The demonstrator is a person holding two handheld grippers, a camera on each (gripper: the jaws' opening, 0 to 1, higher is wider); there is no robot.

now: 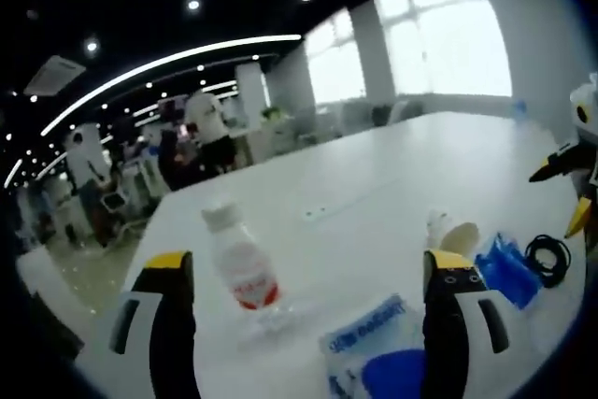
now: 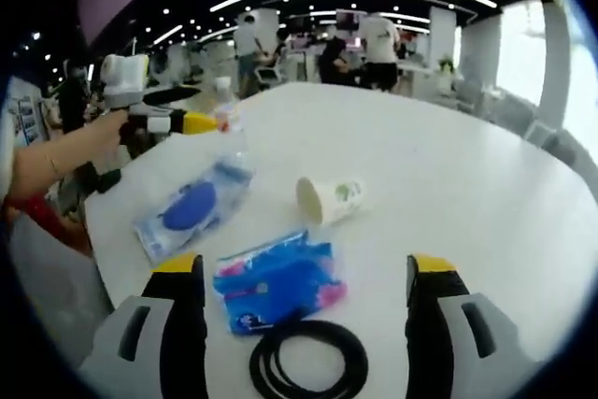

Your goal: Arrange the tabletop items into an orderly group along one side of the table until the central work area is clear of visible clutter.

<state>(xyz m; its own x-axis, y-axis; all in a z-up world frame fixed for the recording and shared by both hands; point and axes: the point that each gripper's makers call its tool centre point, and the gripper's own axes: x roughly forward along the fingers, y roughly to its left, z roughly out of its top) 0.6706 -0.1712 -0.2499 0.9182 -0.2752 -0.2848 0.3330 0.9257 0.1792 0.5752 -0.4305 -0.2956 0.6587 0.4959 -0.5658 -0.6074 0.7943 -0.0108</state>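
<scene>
The small plastic bottle (image 1: 241,263) stands upright on the white worktop (image 1: 392,184), directly ahead of my left gripper (image 1: 313,310) and between the lines of its spread jaws, a little nearer the left one. Its long axis is vertical, so I judge a straight push forward would bring the jaws to either side of its body; my left gripper is plainly the nearer one. The bottle is clear with a white cap and a red label, smooth and probably light, easily tipped.

Just beside it toward the right jaw lies a flat clear packet (image 1: 378,352) with a round blue thing inside, glossy and crinkled.

In the right gripper view, my right gripper (image 2: 304,310) is also spread wide and holds nothing. Between its jaws lie a coiled black cable (image 2: 308,359) and, just beyond, a soft blue wrapped pack (image 2: 276,287). Farther on, a paper cup (image 2: 329,199) lies on its side, mouth toward the left.
</scene>
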